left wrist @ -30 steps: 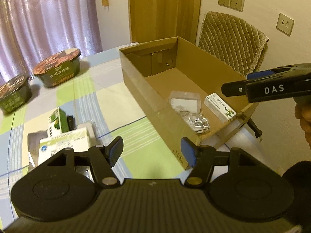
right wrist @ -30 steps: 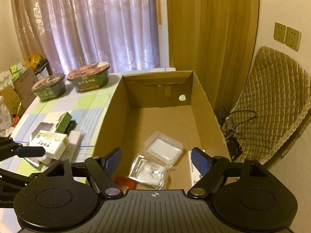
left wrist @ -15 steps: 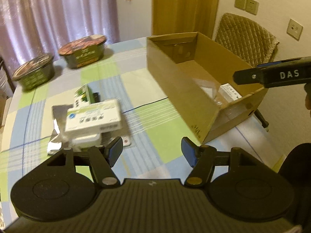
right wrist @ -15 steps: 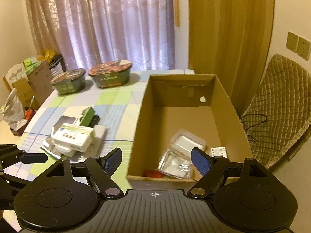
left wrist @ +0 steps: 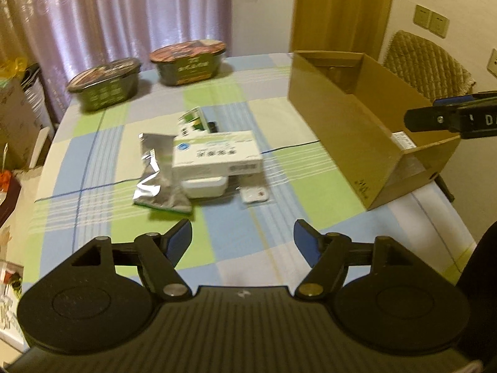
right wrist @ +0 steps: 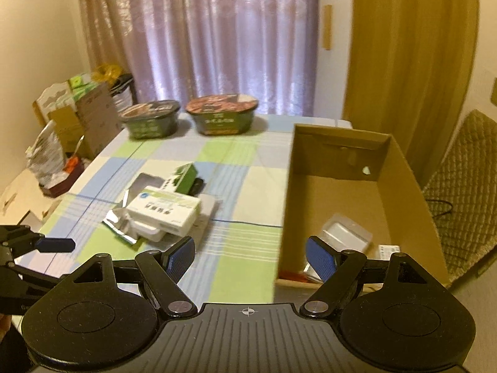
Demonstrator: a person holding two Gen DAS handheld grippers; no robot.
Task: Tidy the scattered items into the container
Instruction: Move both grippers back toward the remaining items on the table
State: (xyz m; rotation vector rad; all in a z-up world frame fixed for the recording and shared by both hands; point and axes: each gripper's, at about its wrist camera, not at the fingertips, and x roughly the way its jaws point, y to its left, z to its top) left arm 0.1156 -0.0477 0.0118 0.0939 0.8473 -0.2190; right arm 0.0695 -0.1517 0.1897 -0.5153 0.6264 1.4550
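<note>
An open cardboard box (left wrist: pixel 348 130) (right wrist: pixel 400 199) stands at the table's right side, with a clear plastic case (right wrist: pixel 346 233) and a small white carton (right wrist: pixel 388 251) lying inside. Left of it lies a pile: a white medicine box (left wrist: pixel 217 152) (right wrist: pixel 163 209) on a white case (left wrist: pixel 205 186), a silver foil pouch (left wrist: pixel 155 171) (right wrist: pixel 119 220), a green carton (left wrist: pixel 194 121) (right wrist: pixel 184 178) and a small blister pack (left wrist: pixel 254 194). My left gripper (left wrist: pixel 242 239) is open above the table in front of the pile. My right gripper (right wrist: pixel 250 253) is open near the box's left wall.
Two green instant-noodle bowls (left wrist: pixel 105 82) (left wrist: pixel 189 62) (right wrist: pixel 150 122) (right wrist: pixel 222 116) stand at the far table edge before a curtain. A quilted chair (right wrist: pixel 466 186) is right of the box. Boxes and bags (right wrist: pixel 74 115) crowd the floor at the table's left.
Both grippers have pulled back and swung left, away from the box interior toward the pile on the table. Both stayed open and empty.
</note>
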